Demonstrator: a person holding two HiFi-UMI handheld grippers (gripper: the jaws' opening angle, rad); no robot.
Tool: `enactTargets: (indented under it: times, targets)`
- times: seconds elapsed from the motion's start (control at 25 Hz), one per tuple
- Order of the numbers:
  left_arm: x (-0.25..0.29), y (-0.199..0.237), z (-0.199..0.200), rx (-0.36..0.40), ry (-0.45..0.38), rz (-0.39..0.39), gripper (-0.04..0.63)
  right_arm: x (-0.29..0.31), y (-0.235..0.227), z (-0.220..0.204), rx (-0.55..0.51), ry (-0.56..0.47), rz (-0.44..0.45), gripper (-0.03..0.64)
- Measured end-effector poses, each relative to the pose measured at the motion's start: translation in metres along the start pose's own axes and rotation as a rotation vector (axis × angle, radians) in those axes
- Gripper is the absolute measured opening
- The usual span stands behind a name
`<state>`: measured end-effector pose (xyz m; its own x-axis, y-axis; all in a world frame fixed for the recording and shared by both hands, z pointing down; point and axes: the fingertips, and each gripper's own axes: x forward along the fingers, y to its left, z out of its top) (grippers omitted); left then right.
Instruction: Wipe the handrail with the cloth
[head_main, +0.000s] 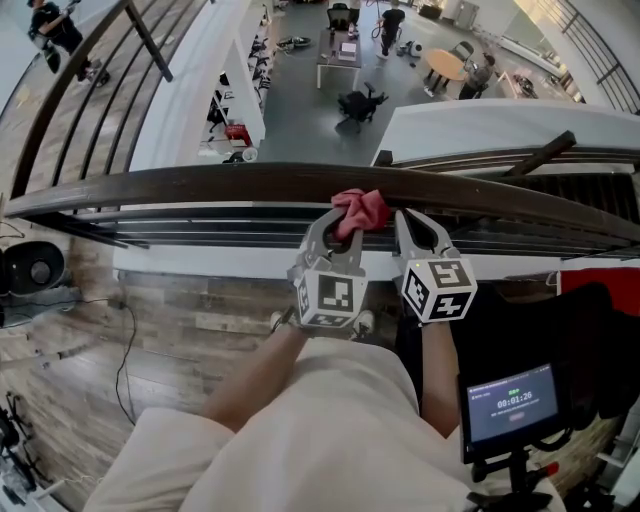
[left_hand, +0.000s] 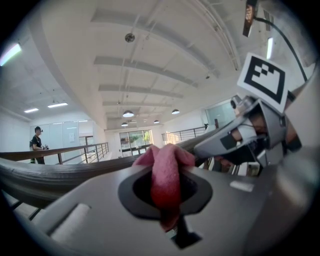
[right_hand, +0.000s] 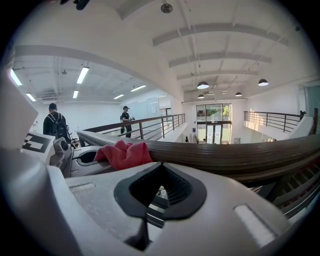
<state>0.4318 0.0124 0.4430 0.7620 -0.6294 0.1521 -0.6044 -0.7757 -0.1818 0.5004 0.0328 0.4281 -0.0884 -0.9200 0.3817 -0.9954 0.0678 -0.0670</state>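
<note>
The dark brown handrail (head_main: 200, 186) curves across the head view from left to right. A red cloth (head_main: 361, 209) lies bunched on its top near the middle. My left gripper (head_main: 340, 232) is shut on the cloth (left_hand: 169, 157), whose folds fill the gap between the jaws and spill over the tips; the handrail (left_hand: 45, 175) runs off to the left just beyond. My right gripper (head_main: 418, 232) sits close on the cloth's right, shut with nothing in it (right_hand: 160, 192). From there the cloth (right_hand: 125, 153) lies on the handrail (right_hand: 240, 156), next to the left gripper (right_hand: 52, 150).
Horizontal railing bars (head_main: 220, 232) run under the handrail, with an open drop to a lower floor (head_main: 330, 90) beyond. A stand with a small screen (head_main: 512, 404) is at my lower right. Cables and a black device (head_main: 30, 270) lie on the wooden floor at left. People (right_hand: 126, 120) stand on a far walkway.
</note>
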Motion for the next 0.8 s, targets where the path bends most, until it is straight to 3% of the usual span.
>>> enactTargets:
  times: [0.4,0.8]
  targets:
    - [-0.009,0.016,-0.003,-0.004,-0.009,-0.008,0.028,0.014,0.016,0.005,-0.005,0.005,0.011,0.003]
    - [-0.052,0.051,-0.028,0.005,-0.019,-0.016,0.028,0.016,0.059,-0.010,0.013,-0.011,-0.026,0.003]
